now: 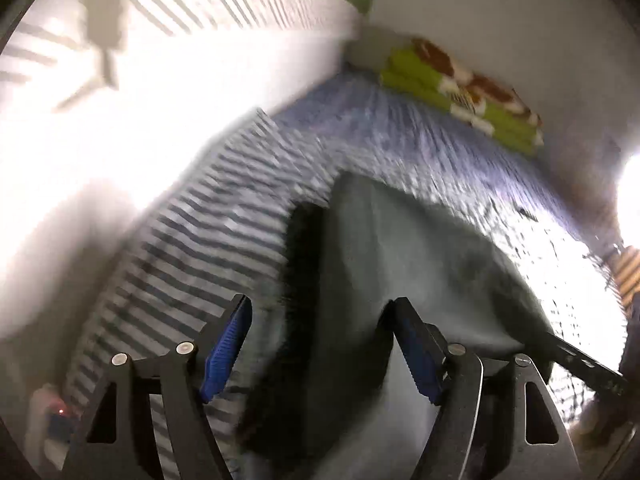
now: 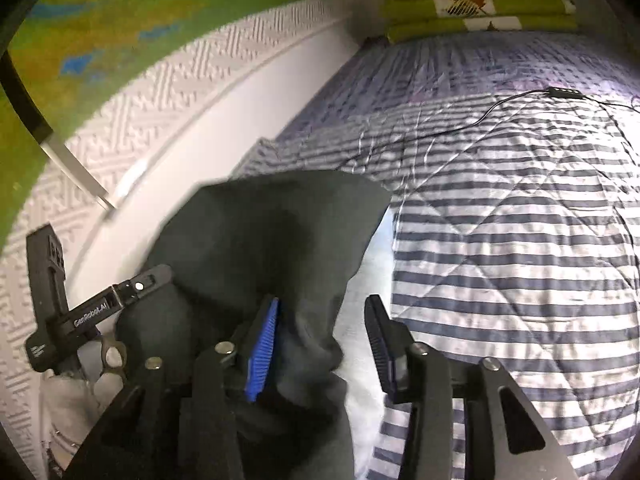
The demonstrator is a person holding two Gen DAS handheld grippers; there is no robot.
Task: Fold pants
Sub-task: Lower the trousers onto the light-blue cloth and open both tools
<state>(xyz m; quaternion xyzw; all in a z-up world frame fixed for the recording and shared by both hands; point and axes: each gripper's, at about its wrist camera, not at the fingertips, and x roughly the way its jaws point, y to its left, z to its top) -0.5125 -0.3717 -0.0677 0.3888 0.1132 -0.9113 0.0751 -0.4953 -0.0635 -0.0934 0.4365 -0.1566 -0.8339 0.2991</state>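
Dark grey pants (image 1: pixel 380 264) lie bunched on a striped quilt (image 1: pixel 192 248); the left wrist view is motion-blurred. My left gripper (image 1: pixel 324 344) is open just over the cloth, which spreads under and between its blue pads (image 1: pixel 226 352). In the right wrist view the pants (image 2: pixel 260 232) heap up at lower left. My right gripper (image 2: pixel 322 340) is open, its left blue pad (image 2: pixel 262 350) against a fold of the cloth and its right finger over the quilt (image 2: pixel 500 260). The left tool's black frame (image 2: pixel 92 314) shows at the far left.
A folded green and brown blanket (image 2: pixel 476 4) lies at the head of the bed. A white patterned wall (image 2: pixel 160 92) runs along the left side. A thin black cable (image 2: pixel 520 98) crosses the quilt. A bright light (image 1: pixel 630 196) glares at the right edge.
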